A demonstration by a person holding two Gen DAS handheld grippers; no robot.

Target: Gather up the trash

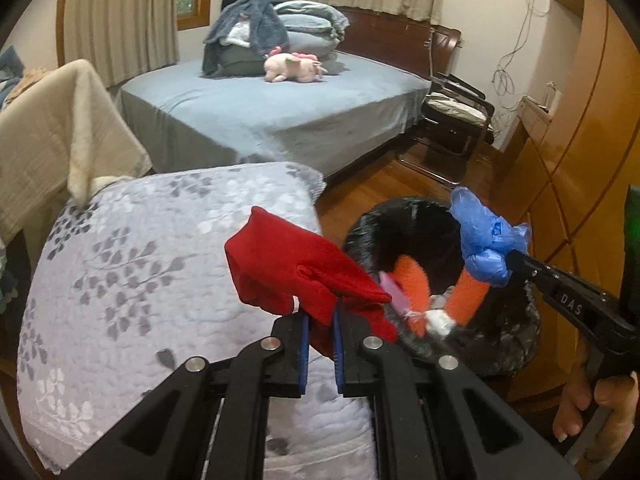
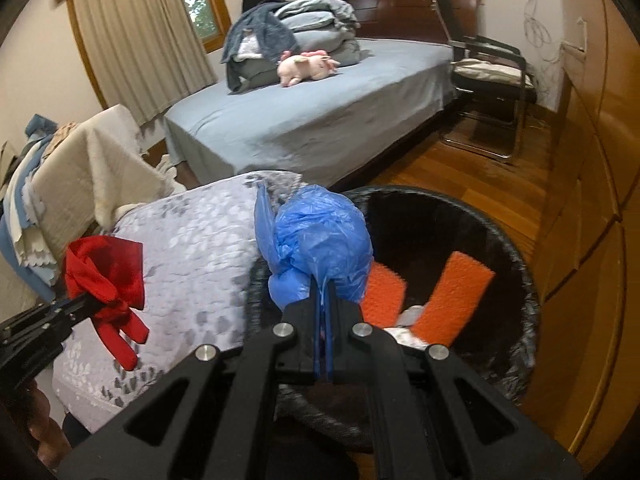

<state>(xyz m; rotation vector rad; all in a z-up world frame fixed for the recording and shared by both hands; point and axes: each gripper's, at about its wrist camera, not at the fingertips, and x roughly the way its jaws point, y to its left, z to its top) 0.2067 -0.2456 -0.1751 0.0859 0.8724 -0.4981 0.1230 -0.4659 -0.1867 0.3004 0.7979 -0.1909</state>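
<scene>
Two grippers with trash above black bin [image 2: 500, 216]

Left gripper [image 1: 320, 320] pinches red cloth [image 1: 296, 264]; right gripper [image 2: 324, 300], marked "DAS", pinches blue plastic bag [image 2: 320, 236].

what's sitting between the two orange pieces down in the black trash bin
Crumpled white trash lies between the two orange pieces at the bottom of the black trash bin, clearest in the right wrist view.
</scene>
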